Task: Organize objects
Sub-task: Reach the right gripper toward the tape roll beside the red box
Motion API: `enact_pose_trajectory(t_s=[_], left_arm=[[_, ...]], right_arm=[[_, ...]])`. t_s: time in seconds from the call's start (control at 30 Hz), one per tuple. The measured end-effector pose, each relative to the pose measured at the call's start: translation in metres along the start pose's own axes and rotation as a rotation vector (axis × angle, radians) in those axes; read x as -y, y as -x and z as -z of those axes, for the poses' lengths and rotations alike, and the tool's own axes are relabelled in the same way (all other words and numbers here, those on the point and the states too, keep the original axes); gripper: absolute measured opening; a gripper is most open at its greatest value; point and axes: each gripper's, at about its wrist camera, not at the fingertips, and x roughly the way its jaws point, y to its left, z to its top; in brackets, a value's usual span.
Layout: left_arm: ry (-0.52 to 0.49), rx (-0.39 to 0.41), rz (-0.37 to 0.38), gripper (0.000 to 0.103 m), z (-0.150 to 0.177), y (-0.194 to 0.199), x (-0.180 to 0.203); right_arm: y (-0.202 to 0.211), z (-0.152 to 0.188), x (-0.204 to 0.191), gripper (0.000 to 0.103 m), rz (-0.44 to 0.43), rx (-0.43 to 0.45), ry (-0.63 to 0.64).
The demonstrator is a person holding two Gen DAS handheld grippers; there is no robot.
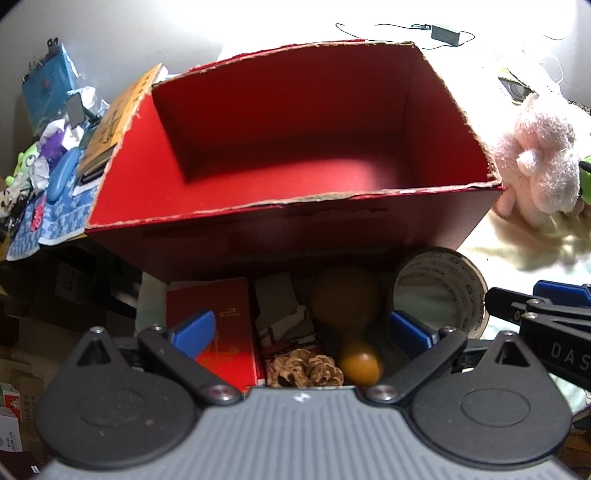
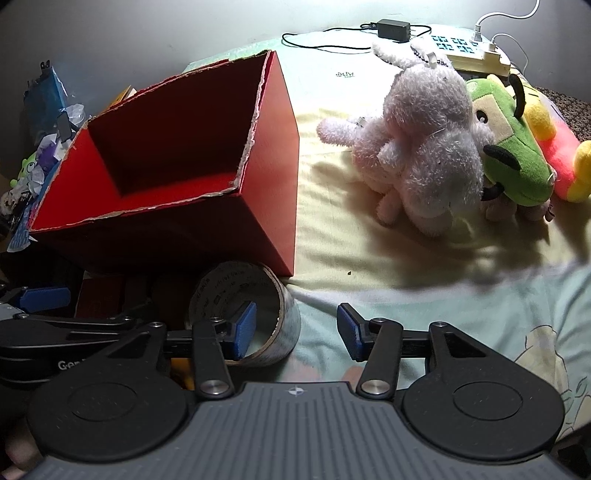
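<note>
An open red cardboard box (image 1: 295,155) stands empty on the bed; it also shows in the right wrist view (image 2: 155,177). In front of it lie a flat red packet (image 1: 218,325), an orange maraca-shaped toy (image 1: 347,306), a brown scrunchie (image 1: 306,369) and a roll of tape (image 1: 439,291). My left gripper (image 1: 301,332) is open above the packet and the orange toy. My right gripper (image 2: 295,328) is open, its left finger inside the tape roll (image 2: 251,317) and the roll's wall between the fingers.
A pink plush rabbit (image 2: 417,147), a green plush (image 2: 509,147) and a yellow-pink plush (image 2: 561,147) lie on the bed to the right. A power strip (image 2: 472,51) and charger (image 2: 393,27) lie at the back. Cluttered items (image 1: 55,147) sit left of the box.
</note>
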Motion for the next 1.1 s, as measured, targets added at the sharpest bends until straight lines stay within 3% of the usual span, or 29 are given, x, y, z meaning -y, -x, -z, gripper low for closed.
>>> enact_pose_trajectory(t_s=[0.1,0.23,0.37,0.53,0.7,0.83,0.93,1.0,1.07,1.1], left_arm=[[-0.004,0.007,0.029,0.102,0.000,0.002,-0.002],[-0.023,0.026,0.125,0.102,-0.003,0.008,-0.007],[-0.047,0.090,0.159,0.102,-0.002,0.014,-0.007],[-0.065,0.101,0.281,0.098,-0.007,0.013,-0.003],[-0.088,0.033,0.391,0.065,-0.008,0.002,0.005],[-0.090,0.005,0.448,0.052,-0.010,-0.004,0.007],[-0.106,-0.007,0.459,0.041,-0.010,-0.011,0.011],[-0.120,-0.020,0.466,0.028,-0.009,-0.016,0.015],[-0.132,-0.005,0.450,0.024,-0.009,-0.016,0.016],[-0.140,-0.005,0.457,0.016,-0.009,-0.017,0.018]], right_arm=[[-0.002,-0.002,0.001,0.052,-0.007,-0.012,-0.013],[-0.005,-0.004,0.006,0.051,-0.003,-0.020,-0.033],[-0.009,-0.006,0.010,0.048,0.000,-0.026,-0.040],[-0.019,-0.007,0.012,0.044,0.007,-0.043,-0.056],[-0.031,-0.008,0.014,0.038,-0.023,-0.058,-0.070],[-0.038,-0.010,0.017,0.032,-0.054,-0.076,-0.092],[-0.039,-0.010,0.017,0.025,-0.071,-0.070,-0.089],[-0.040,-0.010,0.016,0.018,-0.094,-0.069,-0.086],[-0.040,-0.010,0.017,0.011,-0.112,-0.069,-0.089],[-0.040,-0.010,0.017,0.010,-0.110,-0.069,-0.089]])
